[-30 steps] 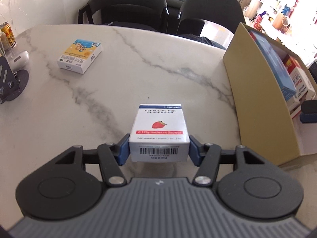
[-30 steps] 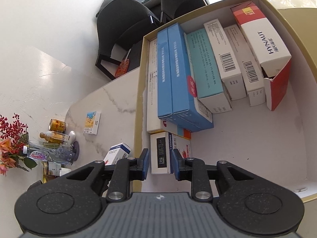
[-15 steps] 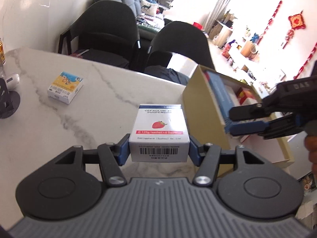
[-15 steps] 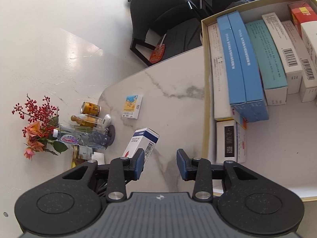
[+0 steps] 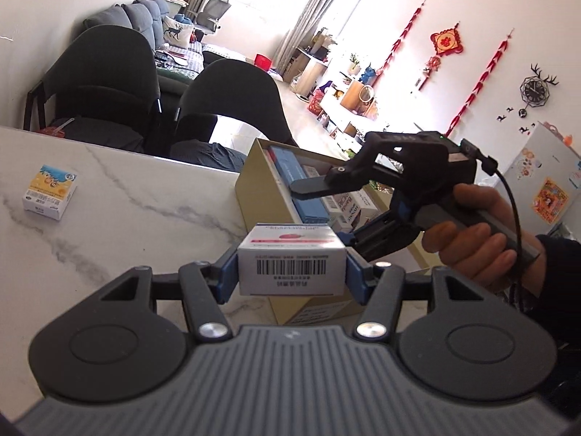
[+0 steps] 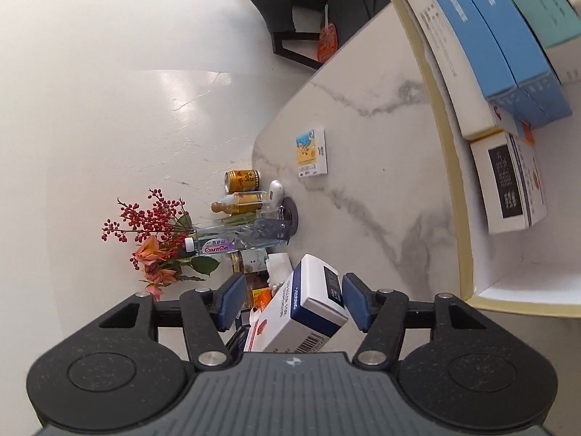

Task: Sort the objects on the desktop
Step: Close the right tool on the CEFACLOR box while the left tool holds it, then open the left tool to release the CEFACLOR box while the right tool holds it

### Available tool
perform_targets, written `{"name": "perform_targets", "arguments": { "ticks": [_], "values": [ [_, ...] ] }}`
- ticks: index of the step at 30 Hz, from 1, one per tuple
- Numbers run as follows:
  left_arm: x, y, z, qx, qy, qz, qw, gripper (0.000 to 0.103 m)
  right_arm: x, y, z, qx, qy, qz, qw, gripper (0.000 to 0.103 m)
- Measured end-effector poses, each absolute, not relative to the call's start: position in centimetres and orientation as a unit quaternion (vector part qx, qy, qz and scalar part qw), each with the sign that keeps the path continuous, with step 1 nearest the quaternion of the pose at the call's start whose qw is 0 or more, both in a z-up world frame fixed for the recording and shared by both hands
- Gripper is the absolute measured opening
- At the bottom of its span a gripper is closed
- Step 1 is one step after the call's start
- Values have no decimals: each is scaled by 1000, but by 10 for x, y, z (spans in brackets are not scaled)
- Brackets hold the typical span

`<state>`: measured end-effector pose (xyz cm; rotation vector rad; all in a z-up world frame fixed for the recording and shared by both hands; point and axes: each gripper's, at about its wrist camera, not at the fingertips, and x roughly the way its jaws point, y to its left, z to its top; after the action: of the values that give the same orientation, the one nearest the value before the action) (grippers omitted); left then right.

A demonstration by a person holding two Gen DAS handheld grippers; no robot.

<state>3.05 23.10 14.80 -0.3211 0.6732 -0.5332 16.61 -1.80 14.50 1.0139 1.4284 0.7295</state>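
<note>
Right now the left claw [image 5: 291, 270] is pinching a white medicine box [image 5: 290, 267] by its two sides, barcode end facing back, and holding it up off the marble worktop [image 5: 127, 218] close to the near corner of the open cardboard box [image 5: 254, 185]. From the other side, the right claw [image 6: 289, 303] sits spread, its blue pads [image 6: 229, 299] on either side of that same medicine box [image 6: 308, 309] without closing on it; the box appears tilted between them. A person's hand [image 5: 472, 232] grips the handle of the right claw [image 5: 348, 218], which reaches in just above and beyond the held box.

Inside the cardboard box [image 6: 446, 167], long blue cartons [image 6: 501, 47] stand packed side by side, with a white carton bearing a black label [image 6: 508, 185] lying at their end. Well apart on the worktop lies a small box with a yellow and blue picture [image 5: 50, 196]. Near the far edge of the worktop stand a gold can [image 6: 242, 181], some bottles [image 6: 239, 243] and a spray of red berries and orange flowers [image 6: 156, 232].
</note>
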Motion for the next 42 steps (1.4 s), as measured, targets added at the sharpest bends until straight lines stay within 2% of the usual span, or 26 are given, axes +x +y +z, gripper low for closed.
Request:
{"name": "perform_targets", "arguments": {
  "ticks": [2, 4, 15, 22, 25, 28, 33, 36, 37, 39, 40, 42],
  "values": [
    [33, 234, 144, -163, 325, -260, 895, 57, 165, -15, 144, 416, 620, 312, 587, 55],
    [34, 238, 141, -172, 324, -263, 892, 57, 162, -17, 142, 415, 627, 310, 582, 42],
    [33, 222, 135, -125, 350, -279, 885, 58, 154, -16, 150, 414, 615, 324, 588, 42],
    [30, 209, 127, -92, 372, -283, 879, 58, 148, -2, 176, 335, 603, 351, 634, 44],
    [27, 207, 128, -90, 371, -287, 879, 58, 146, 2, 184, 311, 596, 369, 642, 51],
    [24, 208, 132, -98, 361, -304, 876, 58, 145, 3, 175, 309, 608, 360, 637, 53],
    [22, 210, 135, -86, 361, -307, 877, 58, 138, 0, 163, 327, 620, 372, 609, 52],
    [21, 211, 133, -82, 368, -307, 874, 58, 136, 3, 166, 319, 619, 381, 609, 43],
    [21, 210, 133, -78, 371, -305, 873, 59, 136, 5, 168, 308, 619, 380, 614, 36],
    [20, 208, 132, -66, 380, -294, 874, 63, 133, 9, 174, 281, 615, 377, 634, 31],
    [20, 206, 131, -59, 384, -288, 875, 73, 131, 12, 177, 263, 611, 373, 646, 31],
    [20, 204, 130, -47, 388, -275, 878, 87, 126, 17, 183, 225, 605, 364, 672, 31]
  ]
}}
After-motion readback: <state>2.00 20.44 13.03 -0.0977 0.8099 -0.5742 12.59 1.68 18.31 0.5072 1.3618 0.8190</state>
